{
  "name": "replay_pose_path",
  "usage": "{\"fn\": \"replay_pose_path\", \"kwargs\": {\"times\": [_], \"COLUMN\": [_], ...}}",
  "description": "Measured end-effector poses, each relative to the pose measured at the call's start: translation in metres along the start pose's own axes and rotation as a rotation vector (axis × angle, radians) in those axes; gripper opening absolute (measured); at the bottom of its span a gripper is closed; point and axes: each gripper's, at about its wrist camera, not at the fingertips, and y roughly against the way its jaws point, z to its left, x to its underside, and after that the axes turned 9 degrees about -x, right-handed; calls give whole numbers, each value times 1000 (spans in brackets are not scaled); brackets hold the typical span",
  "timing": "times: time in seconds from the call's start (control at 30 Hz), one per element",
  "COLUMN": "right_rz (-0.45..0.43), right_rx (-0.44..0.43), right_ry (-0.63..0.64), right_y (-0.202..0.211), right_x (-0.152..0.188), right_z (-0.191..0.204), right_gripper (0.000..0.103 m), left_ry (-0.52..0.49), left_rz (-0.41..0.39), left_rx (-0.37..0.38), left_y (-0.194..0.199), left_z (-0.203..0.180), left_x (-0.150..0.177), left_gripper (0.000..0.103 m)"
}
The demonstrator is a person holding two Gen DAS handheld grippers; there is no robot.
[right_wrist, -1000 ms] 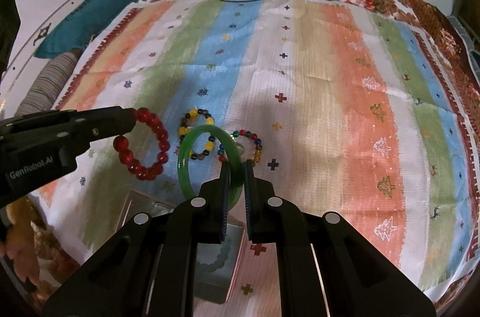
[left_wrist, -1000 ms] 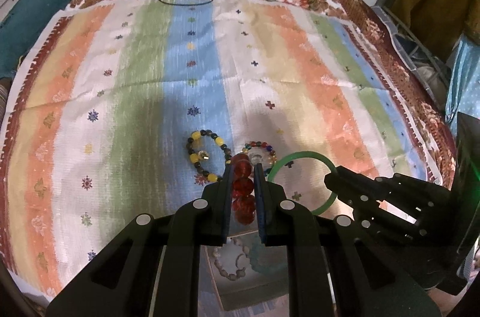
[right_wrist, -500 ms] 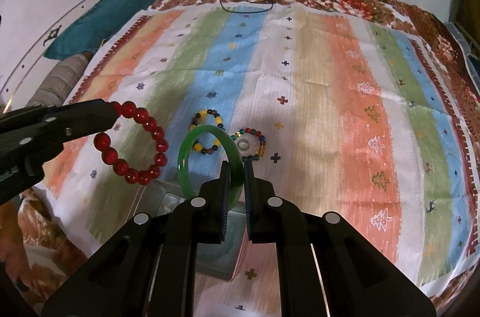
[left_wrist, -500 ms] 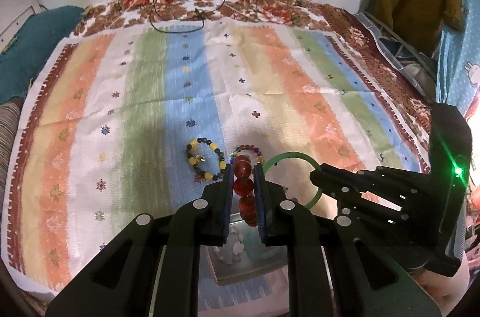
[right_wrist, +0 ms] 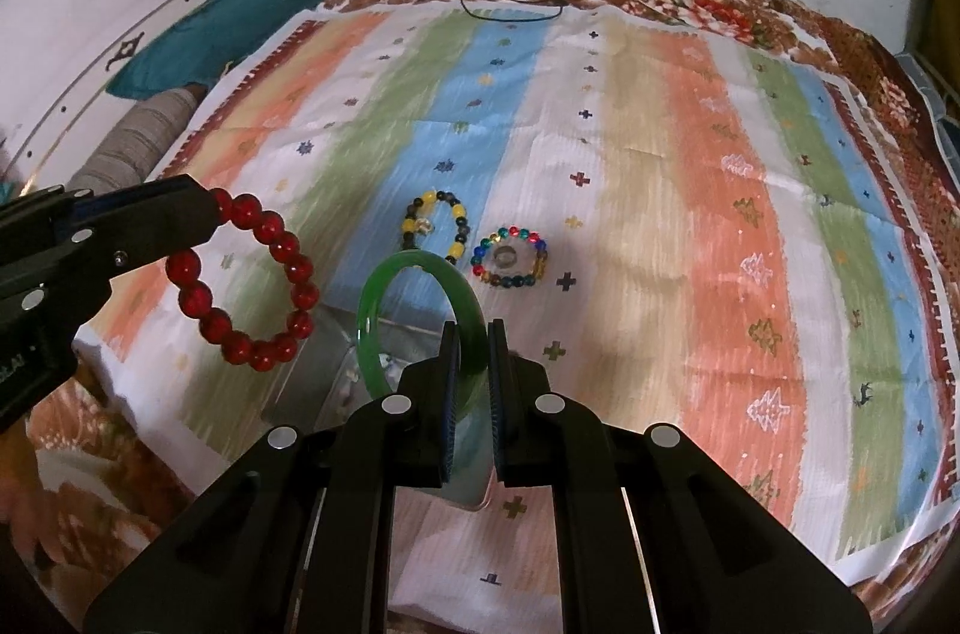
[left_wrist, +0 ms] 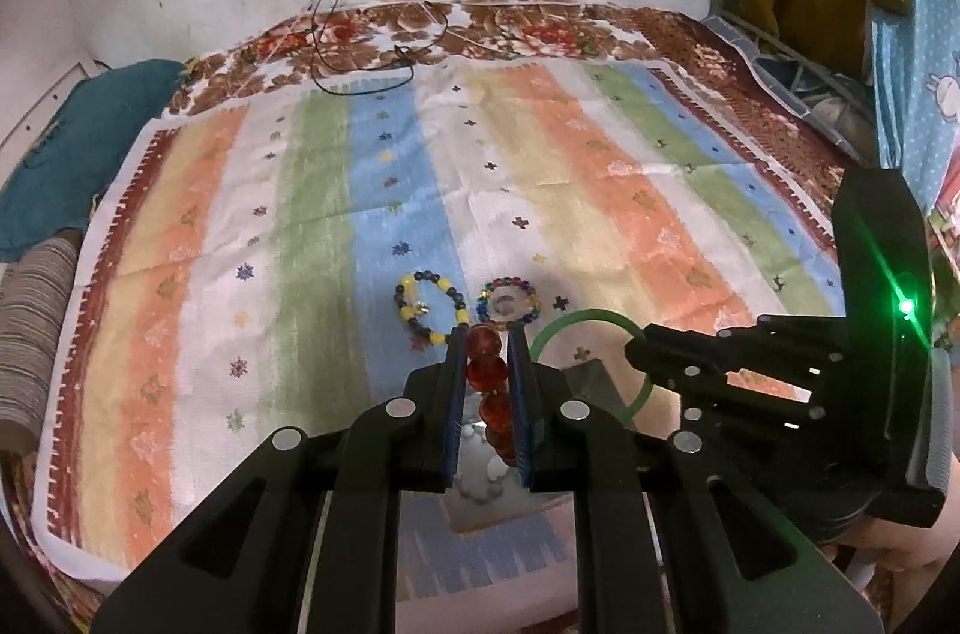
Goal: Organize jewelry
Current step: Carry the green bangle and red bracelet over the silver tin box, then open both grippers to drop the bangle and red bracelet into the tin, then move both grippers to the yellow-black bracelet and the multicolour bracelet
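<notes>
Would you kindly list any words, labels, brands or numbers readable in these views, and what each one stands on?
"AI": white letters on the side of the left gripper, at the left edge of the right wrist view; whatever precedes them is cut off by the picture's edge.
No other text can be read in either view; the striped cloth bears only woven crosses, trees and stars.

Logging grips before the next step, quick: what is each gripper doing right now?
Left gripper: shut on the red bead bracelet.
Right gripper: shut on the green bangle.
</notes>
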Motion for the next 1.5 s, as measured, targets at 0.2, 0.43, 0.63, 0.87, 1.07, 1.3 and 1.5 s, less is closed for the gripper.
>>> {"fn": "replay_pose_path", "kwargs": {"times": [0.2, 0.43, 0.63, 0.87, 1.07, 1.3, 1.5], "right_rz": [25, 54, 44, 30, 57, 90, 116], "right_rx": [-14, -5, 9, 15, 53, 72, 108], "right_ry": [11, 10, -53, -107, -91, -82, -60], "right_y": [-1, -5, -6, -10, -23, -42, -56], "right_x": [4, 3, -1, -9, -16, -29, -36], "right_z": [4, 5, -12, -24, -25, -31, -35], "right_gripper": [11, 44, 48, 61, 70, 73, 74], "left_ry": [-34, -18, 32, 103, 118, 146, 195], "left_rz": [-9, -4, 11, 53, 89, 191, 226], "left_rx": [-36, -53, -62, -21, -44, -10, -50], "left_y": [4, 4, -3, -17, -35, -72, -93], "left_z": [-6, -2, 9, 19, 23, 31, 48], "left_x": [7, 3, 0, -6, -11, -17, -19], "left_gripper": [13, 20, 38, 62, 73, 82, 83]}}
